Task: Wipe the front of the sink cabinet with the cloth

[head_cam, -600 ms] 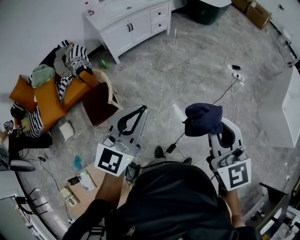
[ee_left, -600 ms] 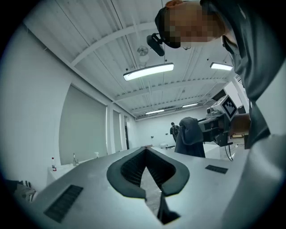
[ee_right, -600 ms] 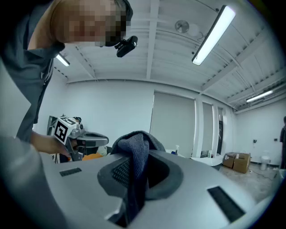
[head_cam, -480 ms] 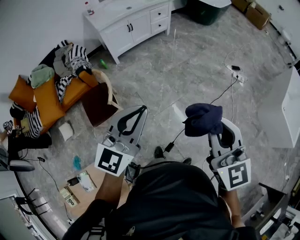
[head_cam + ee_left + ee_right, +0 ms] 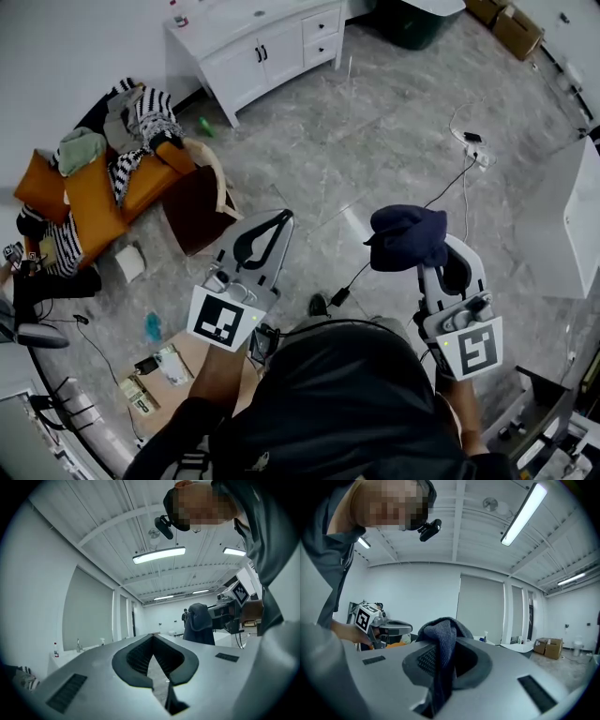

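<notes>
While right gripper (image 5: 429, 253) clamps cloth (image 5: 406, 238), left gripper (image 5: 281, 219) closed empty, sink cabinet (image 5: 272, 52) well away, cable (image 5: 448, 185) on floor (image 5: 375, 122)

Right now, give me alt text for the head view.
The right gripper clamps a bunched dark blue cloth above the grey tiled floor. The left gripper beside it is shut and empty. The white two-door sink cabinet stands far ahead, at the top of the view.
</notes>
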Motion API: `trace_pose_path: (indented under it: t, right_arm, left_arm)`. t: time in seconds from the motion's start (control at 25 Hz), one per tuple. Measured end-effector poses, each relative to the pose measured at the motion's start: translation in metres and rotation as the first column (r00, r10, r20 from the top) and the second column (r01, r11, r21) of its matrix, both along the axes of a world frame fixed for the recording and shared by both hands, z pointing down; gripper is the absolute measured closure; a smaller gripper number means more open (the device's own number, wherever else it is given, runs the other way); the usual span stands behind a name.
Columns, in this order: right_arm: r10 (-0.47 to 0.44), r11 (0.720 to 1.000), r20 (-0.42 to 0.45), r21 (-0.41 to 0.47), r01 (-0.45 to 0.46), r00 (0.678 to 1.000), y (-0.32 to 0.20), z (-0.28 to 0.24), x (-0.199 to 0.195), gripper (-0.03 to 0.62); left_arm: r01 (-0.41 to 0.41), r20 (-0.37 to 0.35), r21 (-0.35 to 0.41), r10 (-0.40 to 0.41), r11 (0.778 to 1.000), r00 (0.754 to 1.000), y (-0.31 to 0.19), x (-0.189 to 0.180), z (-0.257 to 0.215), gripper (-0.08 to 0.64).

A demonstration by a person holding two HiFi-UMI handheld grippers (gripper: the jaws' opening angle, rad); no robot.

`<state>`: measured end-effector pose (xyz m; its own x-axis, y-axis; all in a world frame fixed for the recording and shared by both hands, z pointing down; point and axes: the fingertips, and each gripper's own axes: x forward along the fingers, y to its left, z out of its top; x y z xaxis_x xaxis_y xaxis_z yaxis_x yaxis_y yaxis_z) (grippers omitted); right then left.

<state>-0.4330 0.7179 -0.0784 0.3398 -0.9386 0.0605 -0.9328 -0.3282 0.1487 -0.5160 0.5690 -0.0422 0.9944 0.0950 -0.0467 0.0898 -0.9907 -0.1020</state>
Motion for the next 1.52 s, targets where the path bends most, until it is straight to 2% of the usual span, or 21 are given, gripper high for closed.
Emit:
trace_pose_path:
  t: [0.28, 0.52, 0.8, 1.0, 1.12, 1.24, 1.4, 1.52]
  right_arm:
    - [0.003, 1.0, 0.044, 0.011, -0.004, 0.999, 0.004, 0.007, 0.031, 0.568]
    - [-0.034, 0.999, 0.071, 0.038, 0.031, 0.997, 0.006, 0.014, 0.085, 0.566]
    - [-0.111, 0.993, 0.095, 0.045, 0.107, 0.989, 0.026, 0.019, 0.194, 0.566]
    - [-0.147, 0.989, 0.105, 0.02, 0.146, 0.983, 0.054, 0.022, 0.273, 0.568]
    - [-0.134, 0.991, 0.1, 0.023, 0.132, 0.986, 0.066, 0.021, 0.313, 0.567]
    - [-0.113, 0.993, 0.106, 0.053, 0.108, 0.988, 0.08, 0.018, 0.34, 0.567]
    - [-0.102, 0.994, 0.118, 0.05, 0.097, 0.988, 0.092, 0.024, 0.361, 0.567]
    - [-0.123, 0.992, 0.134, 0.046, 0.118, 0.983, 0.086, 0.031, 0.364, 0.568]
  left_arm:
    - [0.016, 0.013, 0.009, -0.016, 1.0, 1.0, -0.001, 0.022, 0.002, 0.557]
    - [0.089, 0.044, 0.018, -0.09, 0.996, 0.995, 0.0, 0.058, 0.004, 0.557]
    - [0.171, 0.083, 0.063, -0.176, 0.983, 0.981, 0.02, 0.155, 0.013, 0.557]
    - [0.228, 0.106, 0.078, -0.235, 0.971, 0.966, 0.036, 0.222, 0.014, 0.557]
    - [0.237, 0.089, 0.082, -0.244, 0.968, 0.966, 0.043, 0.255, 0.007, 0.557]
    - [0.21, 0.079, 0.079, -0.216, 0.974, 0.973, 0.06, 0.282, 0.001, 0.557]
    - [0.202, 0.083, 0.146, -0.215, 0.968, 0.973, 0.074, 0.293, -0.006, 0.557]
    - [0.249, 0.083, 0.131, -0.261, 0.959, 0.962, 0.07, 0.281, -0.004, 0.557]
